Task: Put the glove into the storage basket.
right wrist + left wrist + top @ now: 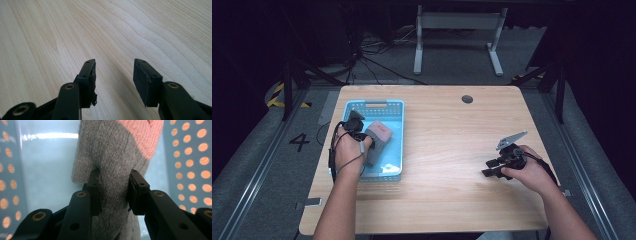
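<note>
A grey knitted sock with a pink toe (377,137) hangs inside the light blue perforated basket (394,107) at the table's left. My left gripper (362,142) is shut on the sock: in the left gripper view both pads press into the grey knit (113,182), and the pink end (142,135) points away from me over the basket floor. My right gripper (491,167) rests low over the bare wood at the right of the table, open, with nothing between its fingers (113,75).
The wooden table (447,150) has a round cable hole (467,99) near its far edge. Basket walls (195,165) stand close on both sides of the sock. Beyond the table are a white desk frame (457,35) and cables on the floor.
</note>
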The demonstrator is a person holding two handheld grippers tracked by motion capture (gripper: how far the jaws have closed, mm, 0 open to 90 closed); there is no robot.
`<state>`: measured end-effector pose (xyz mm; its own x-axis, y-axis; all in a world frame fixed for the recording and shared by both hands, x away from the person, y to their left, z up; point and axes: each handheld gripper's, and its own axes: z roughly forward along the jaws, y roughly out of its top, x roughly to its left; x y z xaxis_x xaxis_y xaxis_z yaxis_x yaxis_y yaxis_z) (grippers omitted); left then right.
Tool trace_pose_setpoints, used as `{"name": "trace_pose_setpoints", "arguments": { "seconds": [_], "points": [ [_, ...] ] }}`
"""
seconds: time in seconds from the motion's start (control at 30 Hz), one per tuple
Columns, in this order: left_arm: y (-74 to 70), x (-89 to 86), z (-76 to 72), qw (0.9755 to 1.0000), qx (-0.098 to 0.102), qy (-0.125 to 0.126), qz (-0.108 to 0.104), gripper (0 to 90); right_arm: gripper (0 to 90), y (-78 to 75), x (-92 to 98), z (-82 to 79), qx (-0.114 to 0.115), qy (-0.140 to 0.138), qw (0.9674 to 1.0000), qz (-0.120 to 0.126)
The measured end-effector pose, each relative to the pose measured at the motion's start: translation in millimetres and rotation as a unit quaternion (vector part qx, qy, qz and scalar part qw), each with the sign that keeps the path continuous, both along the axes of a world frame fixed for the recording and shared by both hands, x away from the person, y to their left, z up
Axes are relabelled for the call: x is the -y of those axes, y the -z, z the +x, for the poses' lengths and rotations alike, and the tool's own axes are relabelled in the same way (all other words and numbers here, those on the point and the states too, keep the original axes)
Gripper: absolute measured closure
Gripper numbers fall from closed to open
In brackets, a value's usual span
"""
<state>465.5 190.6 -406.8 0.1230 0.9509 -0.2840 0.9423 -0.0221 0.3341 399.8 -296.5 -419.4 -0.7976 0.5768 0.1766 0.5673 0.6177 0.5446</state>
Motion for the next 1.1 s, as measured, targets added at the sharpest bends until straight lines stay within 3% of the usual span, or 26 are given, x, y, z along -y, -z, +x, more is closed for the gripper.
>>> {"name": "trace_pose_setpoints", "arguments": {
  "seconds": [0.27, 0.47, 0.77, 0.97, 1.1],
  "points": [
    [3.7, -4.2, -0.4, 0.9997, 0.001, -0.019, -0.013, 67.6, 53.5, -0.1, -0.8, 0.2, 0.000, -0.001, 1.0000, 0.000],
    [9.2, -2.9, 0.0, 0.9995, 0.004, -0.030, -0.008, 66.5, 53.3, -1.0, -1.4, 0.7, 0.001, -0.001, 1.0000, 0.001],
    [8.5, -1.1, -1.1, 0.9991, -0.002, -0.030, 0.029, 49.4, 52.8, -0.9, -3.5, 1.8, 0.002, -0.004, 1.0000, 0.001],
    [-1.6, 2.5, -7.5, 0.9981, 0.023, -0.011, 0.056, 48.9, 52.5, -1.0, -3.5, 1.9, 0.003, -0.004, 1.0000, 0.000],
    [-13.1, 6.3, -13.3, 0.9971, 0.046, 0.003, 0.060, 51.5, 52.6, -2.2, -2.7, 1.8, 0.004, 0.000, 1.0000, 0.002]
  ]
}}
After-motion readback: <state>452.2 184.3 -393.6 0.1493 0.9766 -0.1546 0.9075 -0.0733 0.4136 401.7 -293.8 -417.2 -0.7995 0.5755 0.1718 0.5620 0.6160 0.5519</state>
